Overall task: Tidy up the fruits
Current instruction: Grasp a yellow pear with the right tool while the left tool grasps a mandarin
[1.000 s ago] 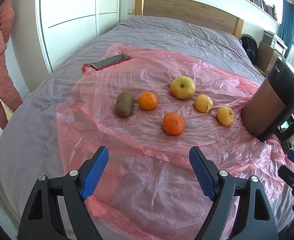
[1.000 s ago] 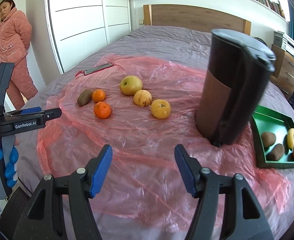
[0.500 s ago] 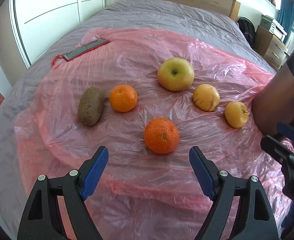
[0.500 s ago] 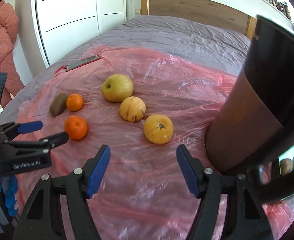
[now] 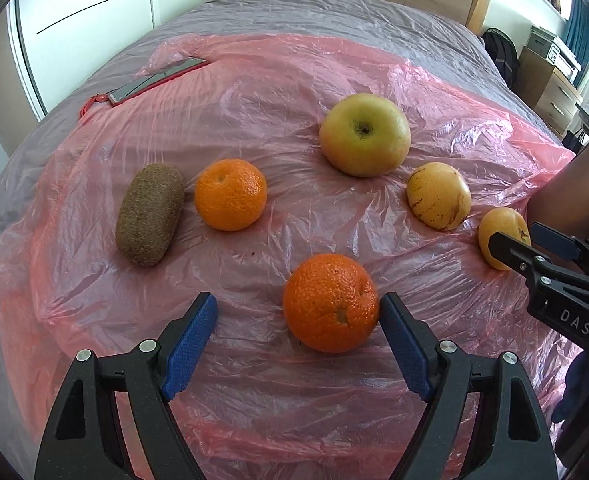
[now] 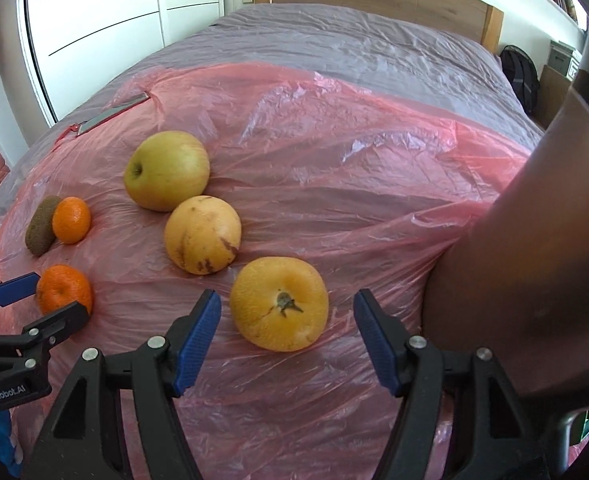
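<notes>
Covering most of both views, a bed (image 5: 334,4) with a grey cover carries a wrinkled pink plastic sheet (image 5: 254,100), and all loose fruits lie on this sheet. At the right edge a tall dark brown container (image 6: 506,280) stands on the sheet.

The left hand-held gripper (image 5: 296,336) has its jaws spread. An orange (image 5: 330,302) lies between its blue pads, close against the right pad and well apart from the left one; it is not pinched. The right hand-held gripper (image 6: 286,336) has just been opening and now its jaws stand wide, with a yellow-orange fruit (image 6: 279,303) between the pads and a gap on each side.

A green-yellow apple (image 5: 364,134) lies farther up the sheet. Near it, toward the container, is a pale yellow fruit with brown streaks (image 5: 438,196). On the left side a brown kiwi (image 5: 149,214) lies just beside a smaller orange (image 5: 230,194).

A phone in a red case (image 5: 154,80) rests at the far left border of the sheet.
</notes>
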